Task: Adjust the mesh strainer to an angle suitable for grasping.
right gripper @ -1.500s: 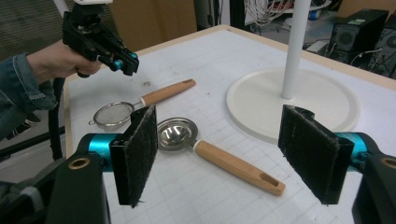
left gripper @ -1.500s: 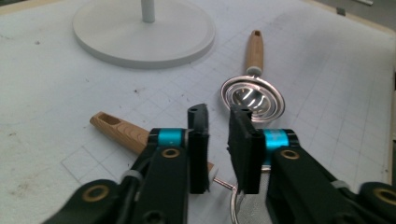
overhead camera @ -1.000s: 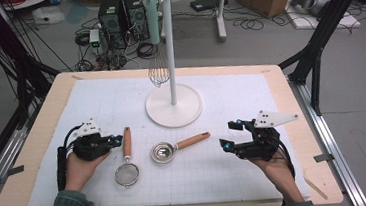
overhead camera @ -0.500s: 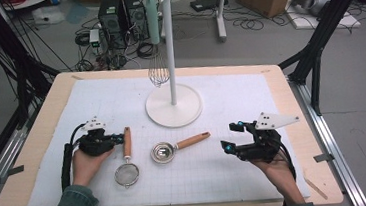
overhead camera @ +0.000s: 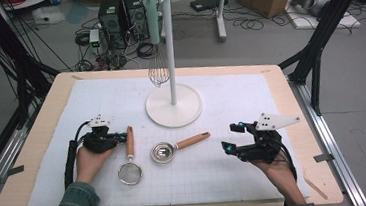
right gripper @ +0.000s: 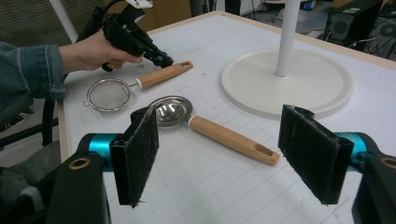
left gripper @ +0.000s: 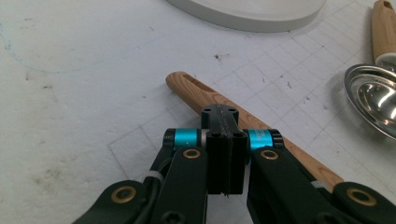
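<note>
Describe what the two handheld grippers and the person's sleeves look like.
Both the left gripper and the right gripper are black with turquoise bands by the jaws and brass-coloured pivot screws. The right one's pads are fuzzy black. Each carries a pale three-cornered plate and trails a black cable. The sleeves are blue denim.

The left gripper (left gripper: 225, 122) has its black jaws pressed together, empty, hovering over a wooden handle (left gripper: 205, 95) that lies diagonally on the white gridded mat (left gripper: 84, 93). A shiny metal bowl (left gripper: 373, 105) sits at right.
</note>
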{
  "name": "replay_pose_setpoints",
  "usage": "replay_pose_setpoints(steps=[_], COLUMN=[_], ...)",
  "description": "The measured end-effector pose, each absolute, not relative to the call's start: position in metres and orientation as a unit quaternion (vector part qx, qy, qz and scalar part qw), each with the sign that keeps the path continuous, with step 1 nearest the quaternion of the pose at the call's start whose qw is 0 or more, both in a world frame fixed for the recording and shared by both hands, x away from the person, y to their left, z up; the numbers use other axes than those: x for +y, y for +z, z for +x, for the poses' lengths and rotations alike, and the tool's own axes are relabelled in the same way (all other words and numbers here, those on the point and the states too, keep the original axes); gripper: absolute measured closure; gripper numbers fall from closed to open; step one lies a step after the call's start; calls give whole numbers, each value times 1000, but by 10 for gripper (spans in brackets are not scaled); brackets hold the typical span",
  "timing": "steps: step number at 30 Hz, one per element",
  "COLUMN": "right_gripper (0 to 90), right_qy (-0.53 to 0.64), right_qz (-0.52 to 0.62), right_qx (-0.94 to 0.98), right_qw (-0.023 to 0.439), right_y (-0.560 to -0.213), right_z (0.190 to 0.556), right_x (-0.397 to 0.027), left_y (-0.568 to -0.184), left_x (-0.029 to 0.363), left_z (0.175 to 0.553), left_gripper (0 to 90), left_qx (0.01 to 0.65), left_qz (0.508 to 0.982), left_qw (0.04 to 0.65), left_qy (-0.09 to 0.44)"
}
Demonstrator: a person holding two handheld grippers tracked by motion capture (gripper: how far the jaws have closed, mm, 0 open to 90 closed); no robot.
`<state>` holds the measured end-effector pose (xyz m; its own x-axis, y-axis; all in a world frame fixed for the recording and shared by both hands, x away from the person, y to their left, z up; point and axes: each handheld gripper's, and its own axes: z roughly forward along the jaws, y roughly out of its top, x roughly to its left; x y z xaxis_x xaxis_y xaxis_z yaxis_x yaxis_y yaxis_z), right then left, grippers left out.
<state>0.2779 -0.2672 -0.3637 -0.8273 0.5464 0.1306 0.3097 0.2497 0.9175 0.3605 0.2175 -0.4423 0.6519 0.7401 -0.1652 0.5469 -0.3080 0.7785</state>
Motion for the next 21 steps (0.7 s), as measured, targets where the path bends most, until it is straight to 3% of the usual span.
replay_pose_setpoints(steps=[21], right_gripper=[283], right_qy=[542], right_qz=[272], right_qx=[788], right_qw=[105], right_y=[-367], right_z=[279], right_x=[-267], left_y=[-439], left_x=[199], left_z=[362], left_gripper=[894], left_qx=[367], left_qz=[821], left_qw=[428], left_qy=[93])
